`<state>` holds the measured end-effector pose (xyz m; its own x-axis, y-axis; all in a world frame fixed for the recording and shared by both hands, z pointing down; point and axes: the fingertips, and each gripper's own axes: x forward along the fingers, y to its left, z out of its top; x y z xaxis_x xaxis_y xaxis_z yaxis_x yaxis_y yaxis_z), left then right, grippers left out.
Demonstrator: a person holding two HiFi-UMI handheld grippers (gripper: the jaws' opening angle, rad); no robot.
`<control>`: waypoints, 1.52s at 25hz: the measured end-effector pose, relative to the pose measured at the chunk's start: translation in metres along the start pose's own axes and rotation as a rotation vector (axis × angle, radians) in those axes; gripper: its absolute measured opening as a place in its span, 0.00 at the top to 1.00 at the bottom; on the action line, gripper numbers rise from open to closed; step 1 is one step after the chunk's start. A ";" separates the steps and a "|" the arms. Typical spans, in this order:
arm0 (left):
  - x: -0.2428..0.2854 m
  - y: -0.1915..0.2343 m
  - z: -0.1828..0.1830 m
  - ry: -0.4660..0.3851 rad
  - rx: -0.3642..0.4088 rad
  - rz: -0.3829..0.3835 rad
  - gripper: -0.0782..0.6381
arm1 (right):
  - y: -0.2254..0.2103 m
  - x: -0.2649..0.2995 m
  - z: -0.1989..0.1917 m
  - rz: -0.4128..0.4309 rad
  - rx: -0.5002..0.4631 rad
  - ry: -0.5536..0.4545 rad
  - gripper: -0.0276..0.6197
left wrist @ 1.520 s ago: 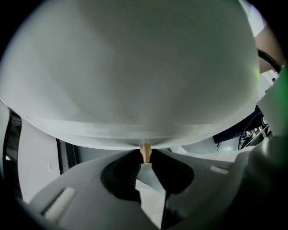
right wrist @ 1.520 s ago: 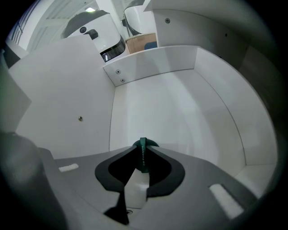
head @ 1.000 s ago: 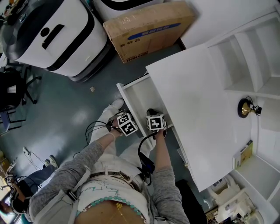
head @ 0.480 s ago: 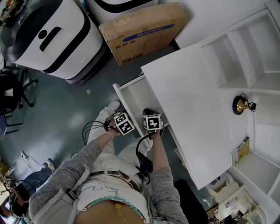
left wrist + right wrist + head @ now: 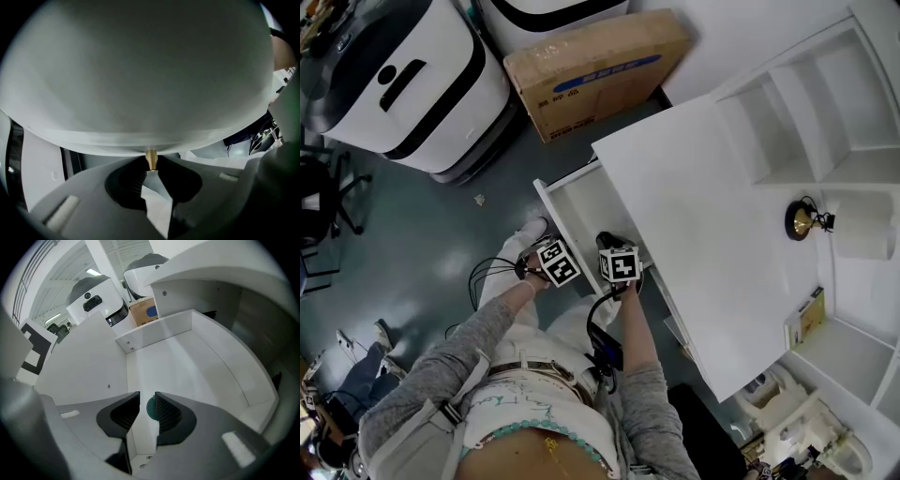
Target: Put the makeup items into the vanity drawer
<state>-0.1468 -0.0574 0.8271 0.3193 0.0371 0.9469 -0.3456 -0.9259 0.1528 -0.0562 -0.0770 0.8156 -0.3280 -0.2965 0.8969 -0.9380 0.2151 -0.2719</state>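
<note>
Since the earlier head view the right tongs (image 5: 146, 395) have kept over the near end of the open drawer (image 5: 197, 357), and their jaws have just been opening, so they now stand spread with a narrow gap. In that gap, seen in the right gripper view, shows a small round dark-green makeup item (image 5: 150, 409). It sits low in the drawer and straight ahead of the tongs, partly hidden behind the right jaw. The pads do not appear to press on it, though whether it touches one of them I cannot tell. Its outline is round, so it shows no long axis. The right hand is much the nearer to it, and I judge the item set down, so that hand only needs to draw up and back. The left tongs (image 5: 151, 170) are pinched on the brass knob (image 5: 151, 159) of the white drawer front (image 5: 140, 70), which holds the drawer out on the person's left. Beyond the drawer the white vanity counter (image 5: 712, 216) spreads to the right, and no other makeup item shows on its bare top. At its far right stands a small brass-coloured ornament (image 5: 802, 220). On the floor to the far left sit a cardboard box (image 5: 591, 70) and a white-and-black machine (image 5: 403, 80).
</note>
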 end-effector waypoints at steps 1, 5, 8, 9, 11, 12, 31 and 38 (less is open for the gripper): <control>0.000 0.000 0.000 0.000 0.000 0.000 0.78 | 0.000 -0.002 0.001 0.002 0.008 -0.006 0.76; 0.000 0.000 0.000 0.001 0.009 -0.004 0.78 | 0.002 -0.010 0.004 0.007 0.032 -0.029 0.75; 0.000 0.000 0.000 0.004 0.013 -0.001 0.78 | 0.003 -0.016 0.005 0.009 0.023 -0.038 0.75; 0.000 0.000 0.000 0.005 0.012 -0.001 0.78 | 0.004 -0.019 0.005 0.010 0.020 -0.043 0.75; 0.001 0.000 0.000 0.007 0.010 0.000 0.78 | 0.007 -0.024 0.008 0.014 0.015 -0.059 0.75; 0.001 0.000 0.000 0.008 0.010 0.000 0.78 | 0.008 -0.027 0.011 0.018 0.016 -0.069 0.75; -0.001 -0.001 -0.003 0.015 -0.003 0.005 0.78 | 0.022 -0.060 0.017 0.040 -0.008 -0.144 0.77; 0.001 0.000 -0.001 0.012 -0.010 0.007 0.78 | 0.022 -0.075 0.026 0.059 0.005 -0.174 0.79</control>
<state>-0.1476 -0.0573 0.8280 0.3060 0.0356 0.9514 -0.3564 -0.9223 0.1492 -0.0555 -0.0742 0.7326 -0.3963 -0.4399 0.8059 -0.9170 0.2322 -0.3242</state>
